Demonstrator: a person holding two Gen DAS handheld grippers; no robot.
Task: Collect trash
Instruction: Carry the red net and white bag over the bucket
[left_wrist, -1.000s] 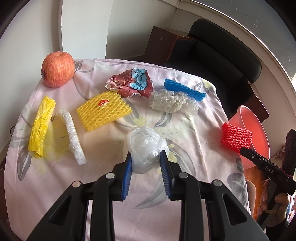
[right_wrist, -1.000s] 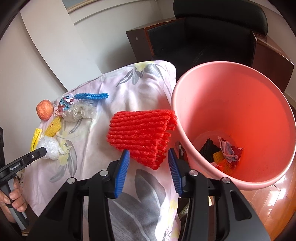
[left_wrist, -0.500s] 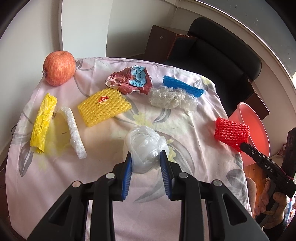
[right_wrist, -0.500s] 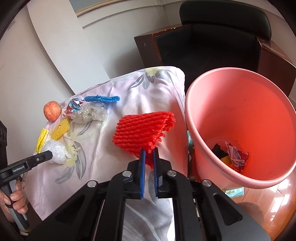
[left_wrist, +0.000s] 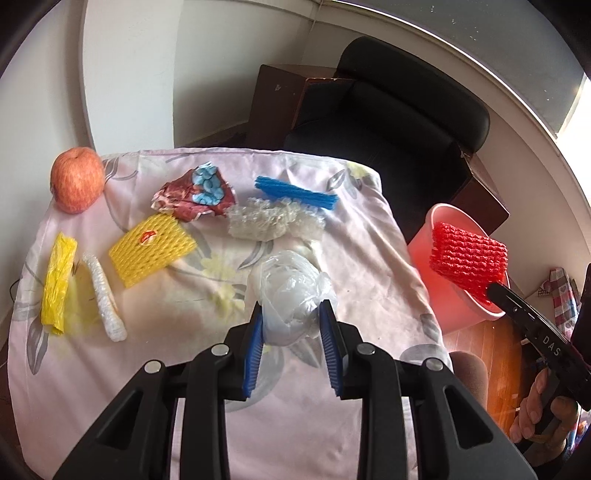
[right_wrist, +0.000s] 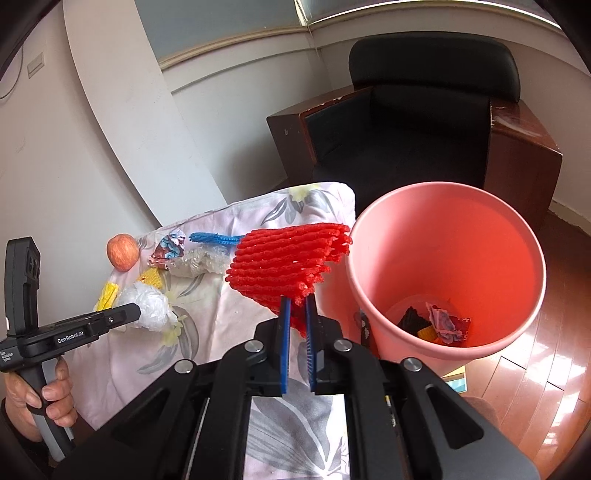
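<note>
Right wrist view: your right gripper (right_wrist: 297, 306) has just clamped the red net (right_wrist: 286, 264) and lifted it beside the bin (right_wrist: 447, 273). Drop it in. Your left gripper (left_wrist: 291, 332) holds the bag (left_wrist: 291, 291).

A table draped in a pale floral cloth (left_wrist: 332, 229) carries the things. On it lie an apple (left_wrist: 77, 180) at the far left corner, a crumpled wrapper (left_wrist: 194, 197), a blue foam net (left_wrist: 295, 192), a clear foam net (left_wrist: 275, 223), a yellow foam net (left_wrist: 151, 249), a white foam strip (left_wrist: 104, 297) and a yellow bag (left_wrist: 59, 284) at the left edge.
</note>
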